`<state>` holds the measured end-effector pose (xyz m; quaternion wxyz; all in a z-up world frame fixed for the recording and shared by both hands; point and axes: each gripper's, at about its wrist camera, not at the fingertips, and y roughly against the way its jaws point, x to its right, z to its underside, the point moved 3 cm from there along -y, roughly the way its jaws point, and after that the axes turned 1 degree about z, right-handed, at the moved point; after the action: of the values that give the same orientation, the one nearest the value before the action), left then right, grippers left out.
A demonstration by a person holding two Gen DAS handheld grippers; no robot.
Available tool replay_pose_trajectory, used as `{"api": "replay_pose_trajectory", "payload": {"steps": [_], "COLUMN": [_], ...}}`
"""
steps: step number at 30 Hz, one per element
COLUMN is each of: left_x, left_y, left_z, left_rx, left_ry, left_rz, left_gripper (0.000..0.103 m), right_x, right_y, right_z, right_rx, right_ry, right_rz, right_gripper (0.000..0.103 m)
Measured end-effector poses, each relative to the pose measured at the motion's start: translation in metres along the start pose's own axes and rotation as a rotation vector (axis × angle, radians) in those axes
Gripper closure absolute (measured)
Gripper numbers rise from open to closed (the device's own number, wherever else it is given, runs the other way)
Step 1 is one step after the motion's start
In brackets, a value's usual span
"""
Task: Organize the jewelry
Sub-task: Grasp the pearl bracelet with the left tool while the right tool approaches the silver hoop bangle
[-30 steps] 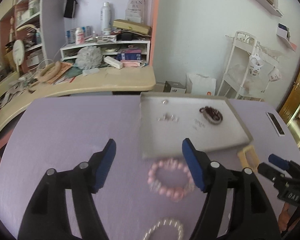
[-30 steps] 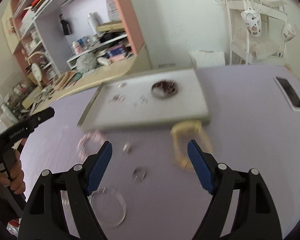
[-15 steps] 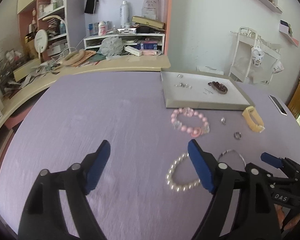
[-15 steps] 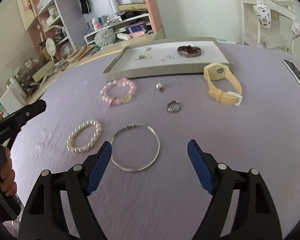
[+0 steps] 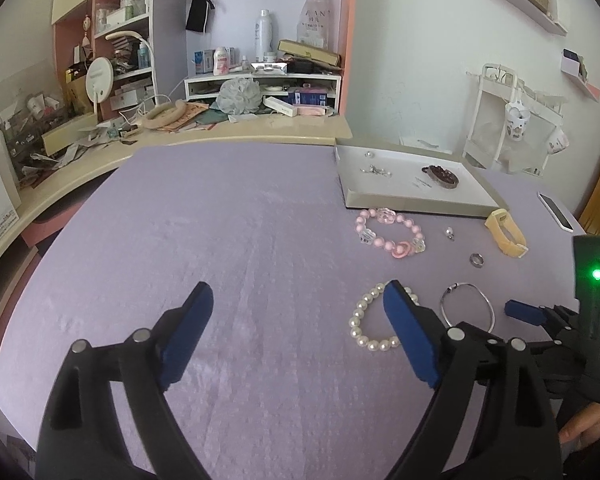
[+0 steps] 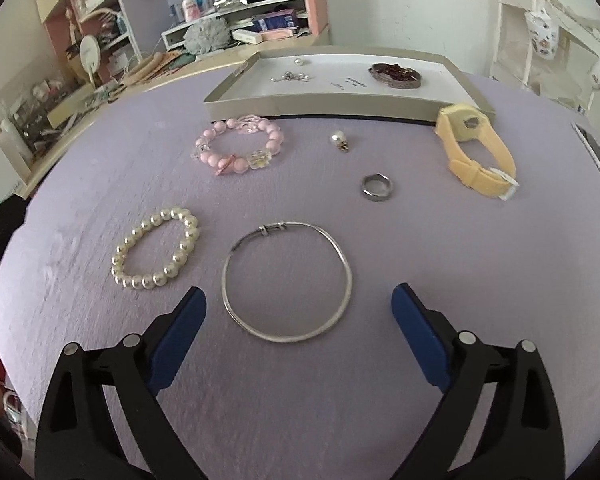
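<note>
Jewelry lies loose on the purple cloth: a silver bangle (image 6: 287,280), a white pearl bracelet (image 6: 156,254), a pink bead bracelet (image 6: 240,146), a grey ring (image 6: 377,187), a pearl earring (image 6: 339,140) and a yellow watch (image 6: 476,152). Behind them a shallow grey tray (image 6: 320,104) holds a dark bracelet (image 6: 396,75) and small pieces. My right gripper (image 6: 299,300) hovers just short of the bangle, its jaws opening, nothing between them. My left gripper (image 5: 298,300) is opening over bare cloth; the pearl bracelet (image 5: 374,320) lies by its right finger.
A phone (image 6: 598,156) lies at the table's right edge. A cluttered cream desk (image 5: 240,130) and shelves stand behind the table, a white rack (image 5: 512,120) at the back right. A person's hand (image 5: 588,424) holds the right gripper's handle.
Both grippers have pulled back from the tray toward the near side of the table and their jaws have widened. The bangle and pearl bracelet have come into view.
</note>
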<state>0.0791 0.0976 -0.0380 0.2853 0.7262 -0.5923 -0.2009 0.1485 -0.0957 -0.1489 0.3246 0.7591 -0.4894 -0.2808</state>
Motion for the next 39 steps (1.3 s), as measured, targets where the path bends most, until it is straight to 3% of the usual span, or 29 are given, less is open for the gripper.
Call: {"api": "replay_pose_trajectory", "payload": {"steps": [5, 8, 11, 16, 24, 28, 39], "left_x": [-0.003, -0.003, -0.003, 0.002, 0.041, 0.058, 0.06], "left_y": [0.002, 0.002, 0.001, -0.007, -0.037, -0.059, -0.099], "left_z": [0.0, 0.001, 0.001, 0.004, 0.015, 0.017, 0.018], "left_rx": [0.012, 0.012, 0.008, -0.021, -0.116, -0.15, -0.215], "left_ry": [0.001, 0.003, 0.005, 0.001, -0.07, -0.114, -0.156], "left_rz": [-0.008, -0.009, -0.01, 0.005, 0.089, 0.091, 0.101], "left_gripper": [0.015, 0.015, 0.015, 0.014, 0.01, 0.01, 0.069], "right_x": [-0.009, -0.014, -0.018, -0.014, 0.041, 0.072, 0.085], "right_y": [-0.007, -0.009, -0.009, -0.007, 0.01, 0.021, 0.027], "right_z": [-0.003, -0.004, -0.007, -0.007, 0.007, 0.013, 0.011], "right_rx": [0.006, 0.012, 0.023, 0.015, 0.002, -0.001, 0.003], "right_ry": [0.05, 0.077, 0.095, 0.102, -0.017, -0.099, -0.139], "right_rz": [0.045, 0.064, 0.055, 0.052, 0.114, 0.126, 0.11], "right_gripper": [0.008, 0.013, 0.028, 0.03, 0.03, 0.03, 0.03]}}
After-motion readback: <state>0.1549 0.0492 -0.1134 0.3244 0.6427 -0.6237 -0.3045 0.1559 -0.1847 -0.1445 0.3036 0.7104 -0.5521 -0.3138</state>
